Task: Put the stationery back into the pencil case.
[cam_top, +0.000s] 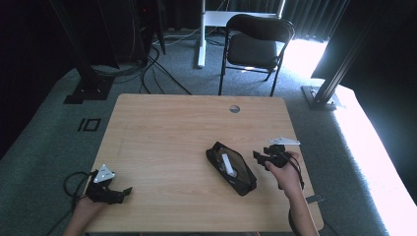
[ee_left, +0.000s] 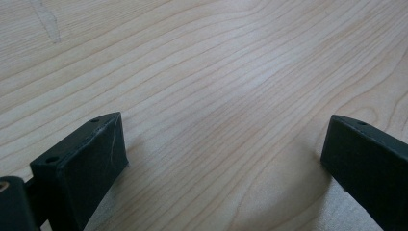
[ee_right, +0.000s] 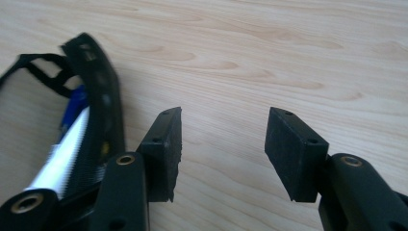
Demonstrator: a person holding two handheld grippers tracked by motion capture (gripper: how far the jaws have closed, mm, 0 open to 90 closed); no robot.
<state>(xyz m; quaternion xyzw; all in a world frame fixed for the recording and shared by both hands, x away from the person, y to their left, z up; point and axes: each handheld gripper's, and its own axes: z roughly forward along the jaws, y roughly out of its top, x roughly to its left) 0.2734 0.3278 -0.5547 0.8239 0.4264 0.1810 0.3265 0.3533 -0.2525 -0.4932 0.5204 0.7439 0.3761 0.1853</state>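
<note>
Pouch (ee_right: 96,96) contents partly hidden, cut off.

- The right gripper (ee_right: 221,154) has its two black jaws apart, with bare wood between them.
- A black mesh pouch (ee_right: 96,96) lies just left of the left jaw.
- A white pen (ee_right: 60,159) shows inside it.
- The table (ee_right: 288,53) is light wood.

pouch (cam_top: 231,168): on table (cam_top: 167,132), right of centre
pen (cam_top: 227,162): in pouch
right gripper (cam_top: 260,157): just right of pouch
left gripper (cam_top: 122,192): near-left corner
</note>
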